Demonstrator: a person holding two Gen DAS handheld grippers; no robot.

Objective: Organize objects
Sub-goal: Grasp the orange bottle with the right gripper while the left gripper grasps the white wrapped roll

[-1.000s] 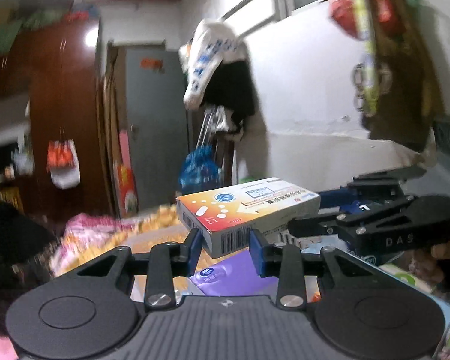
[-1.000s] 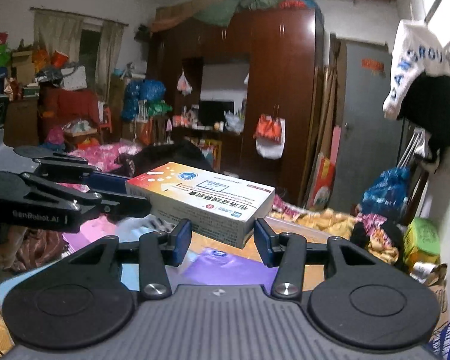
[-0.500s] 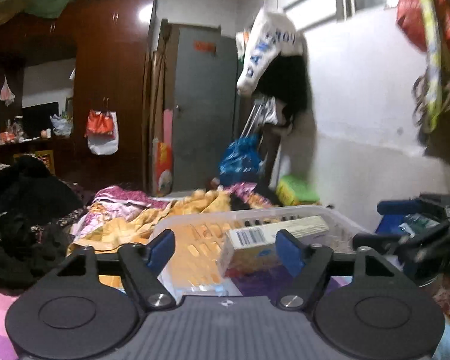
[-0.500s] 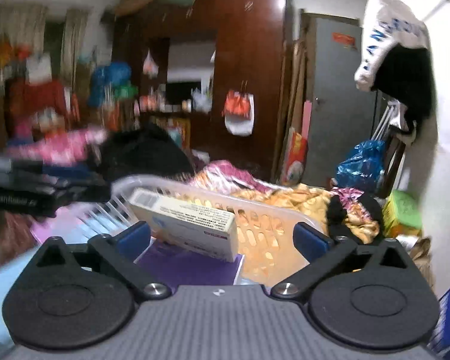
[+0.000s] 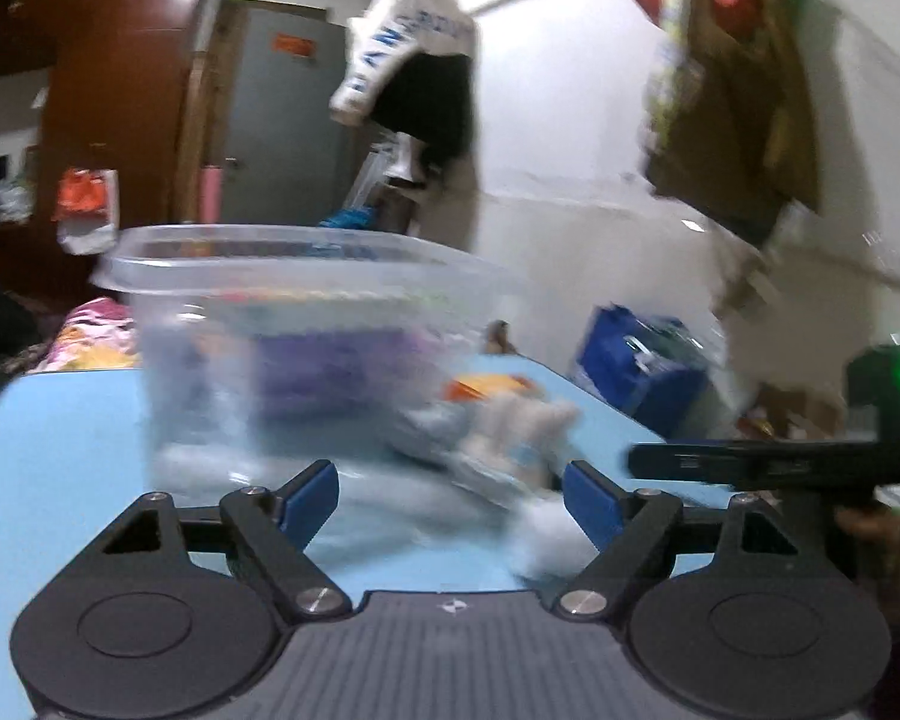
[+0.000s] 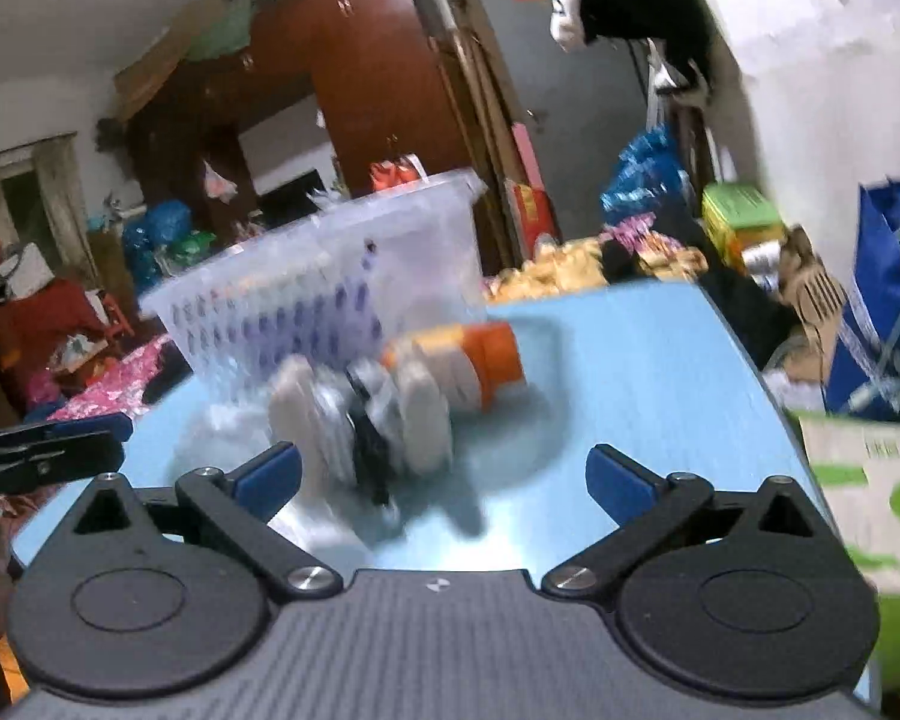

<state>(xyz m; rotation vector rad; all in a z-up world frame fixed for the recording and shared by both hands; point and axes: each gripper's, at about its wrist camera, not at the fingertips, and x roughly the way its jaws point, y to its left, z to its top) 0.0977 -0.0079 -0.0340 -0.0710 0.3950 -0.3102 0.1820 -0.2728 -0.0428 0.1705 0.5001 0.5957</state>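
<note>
A clear plastic basket (image 5: 306, 324) stands on the light blue table (image 5: 60, 456), with something purple inside; it also shows in the right wrist view (image 6: 330, 294). Beside it lie a blurred silver blister pack (image 6: 360, 420) and an orange-and-white bottle (image 6: 468, 360); the same pile shows in the left wrist view (image 5: 498, 426). My left gripper (image 5: 450, 495) is open and empty, low over the table near the basket. My right gripper (image 6: 444, 477) is open and empty, just short of the blister pack. The medicine box is not clearly visible.
A blue bag (image 5: 642, 360) and clutter stand past the table's right edge. A green-and-white bag (image 6: 870, 498) sits at the right in the right wrist view. Bedding (image 6: 570, 270) and a wooden wardrobe (image 6: 354, 72) lie beyond the table's far edge.
Both grippers let go of the medicine box over the basket and opened wide. Both have since dropped down to table level beside the basket.
</note>
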